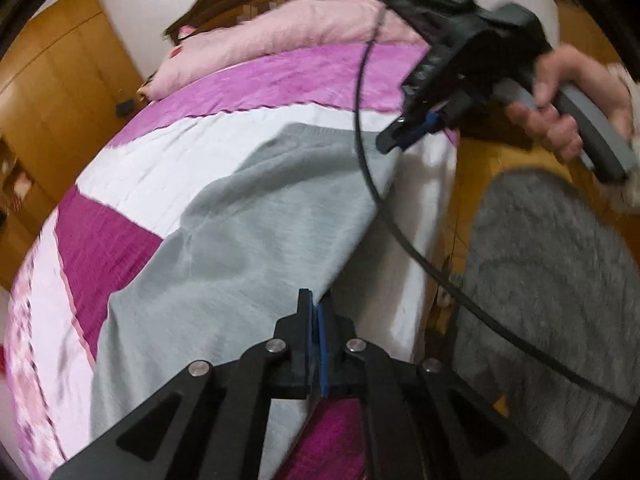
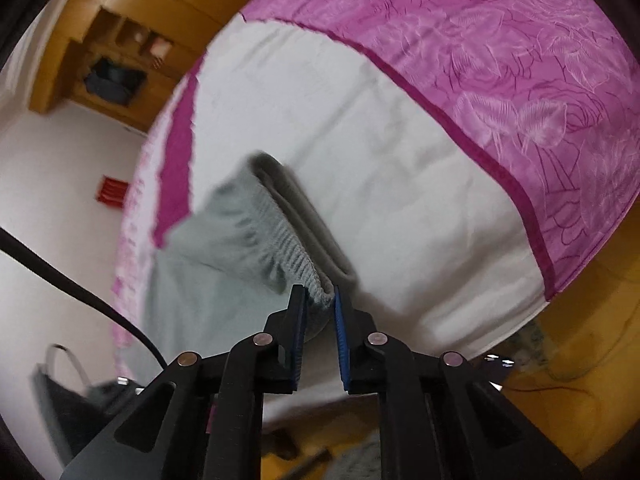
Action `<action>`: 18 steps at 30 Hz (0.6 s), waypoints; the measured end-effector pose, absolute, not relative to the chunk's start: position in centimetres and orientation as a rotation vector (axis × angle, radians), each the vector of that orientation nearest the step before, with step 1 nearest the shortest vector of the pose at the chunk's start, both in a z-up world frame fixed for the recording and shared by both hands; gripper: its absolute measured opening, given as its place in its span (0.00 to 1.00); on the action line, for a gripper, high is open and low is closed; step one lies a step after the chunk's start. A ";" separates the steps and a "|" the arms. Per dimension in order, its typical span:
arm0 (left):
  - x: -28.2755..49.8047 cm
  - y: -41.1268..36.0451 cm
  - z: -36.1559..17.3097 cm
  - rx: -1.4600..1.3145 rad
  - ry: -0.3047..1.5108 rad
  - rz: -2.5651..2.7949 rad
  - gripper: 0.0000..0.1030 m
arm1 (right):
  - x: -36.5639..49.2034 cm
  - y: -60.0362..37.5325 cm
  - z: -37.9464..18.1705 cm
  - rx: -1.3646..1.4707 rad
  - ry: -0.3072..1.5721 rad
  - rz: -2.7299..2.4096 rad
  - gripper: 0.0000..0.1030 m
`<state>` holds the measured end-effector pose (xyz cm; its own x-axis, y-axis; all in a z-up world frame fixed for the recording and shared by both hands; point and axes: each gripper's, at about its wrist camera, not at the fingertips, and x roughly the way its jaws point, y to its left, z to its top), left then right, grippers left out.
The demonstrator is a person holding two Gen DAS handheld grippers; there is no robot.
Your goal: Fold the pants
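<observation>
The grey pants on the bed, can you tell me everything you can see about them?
The grey pants are soft, light grey knit, like sweatpants, spread mostly flat across the pink, purple and white bedspread. The ribbed, stretchy waistband is lifted and gathered, with a darker grey inside showing. The right tongs are clamped on that waistband. The left tongs are shut at the pants' near edge; whether cloth is pinched there is hard to tell. A black cable hangs above them.
</observation>
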<state>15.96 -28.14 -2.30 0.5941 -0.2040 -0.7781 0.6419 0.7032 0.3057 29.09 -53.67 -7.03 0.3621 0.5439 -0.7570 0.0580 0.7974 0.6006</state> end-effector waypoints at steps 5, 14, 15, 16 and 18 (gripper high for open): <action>16.0 -29.1 -5.7 0.698 0.846 -0.526 0.02 | 29.3 -53.3 -7.7 0.530 1.151 0.326 0.17; 15.7 -25.8 -0.8 0.481 0.888 -0.640 0.47 | 32.5 -56.2 -2.6 0.540 0.984 0.487 0.32; 16.5 -25.6 -0.4 0.469 0.882 -0.623 0.47 | 33.7 -55.7 -1.9 0.525 0.953 0.526 0.32; 17.4 -25.4 -0.3 0.455 0.882 -0.607 0.47 | 34.7 -54.9 -1.3 0.502 0.933 0.560 0.32; 20.0 -24.2 0.0 0.387 0.894 -0.552 0.47 | 36.7 -52.2 -0.8 0.405 0.919 0.639 0.36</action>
<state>20.04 -24.18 0.01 0.5035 -0.2875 -0.8147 0.5991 0.7957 0.0894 36.75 -52.25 -0.80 0.4440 0.6634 -0.6022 -0.3327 0.7462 0.5767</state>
